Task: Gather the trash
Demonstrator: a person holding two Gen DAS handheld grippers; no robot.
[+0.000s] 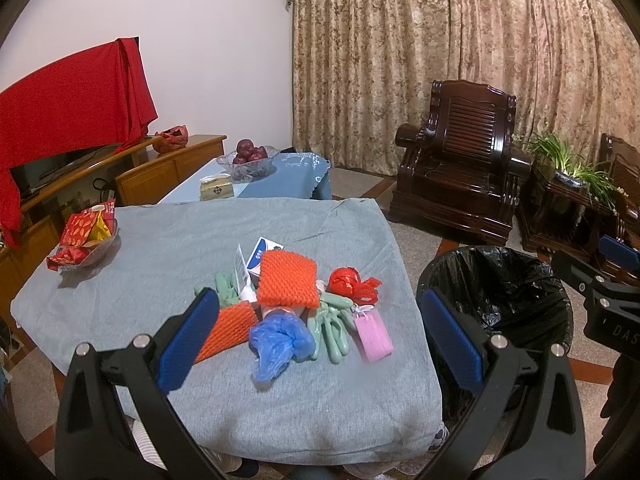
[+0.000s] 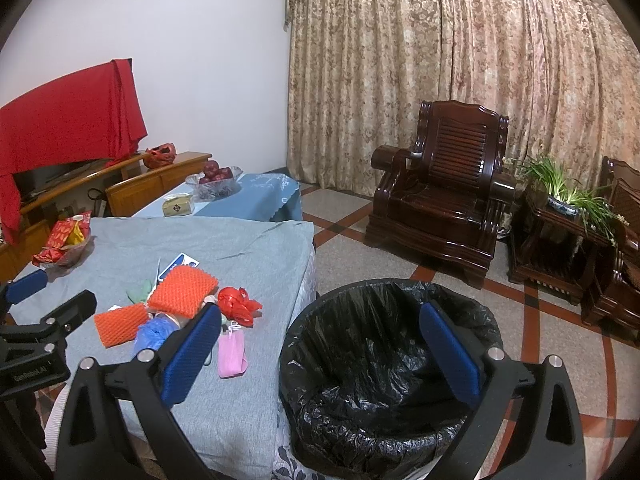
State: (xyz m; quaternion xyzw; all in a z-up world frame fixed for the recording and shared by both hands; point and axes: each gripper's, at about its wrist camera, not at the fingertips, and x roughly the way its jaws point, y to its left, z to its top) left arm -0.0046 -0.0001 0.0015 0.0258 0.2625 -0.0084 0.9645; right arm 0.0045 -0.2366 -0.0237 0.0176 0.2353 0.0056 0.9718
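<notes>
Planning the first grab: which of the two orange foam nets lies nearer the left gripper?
The flat orange foam net beside the left gripper's left finger, low on the grey cloth; the other orange foam net sits raised atop the pile, farther back.

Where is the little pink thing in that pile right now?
The pink mask lies on the grey tablecloth at the pile's right edge, beside the green gloves and below the red bag, on the side nearest the bin.

Orange mesh sleeve (image 1: 287, 278), crumpled blue bag (image 1: 280, 340), black-lined bin (image 2: 384, 376).

Trash pile (image 1: 296, 304) on grey-clothed table (image 1: 160, 264), wide-open left gripper (image 1: 320, 336) above, black-lined bin (image 1: 496, 296) at right.
</notes>
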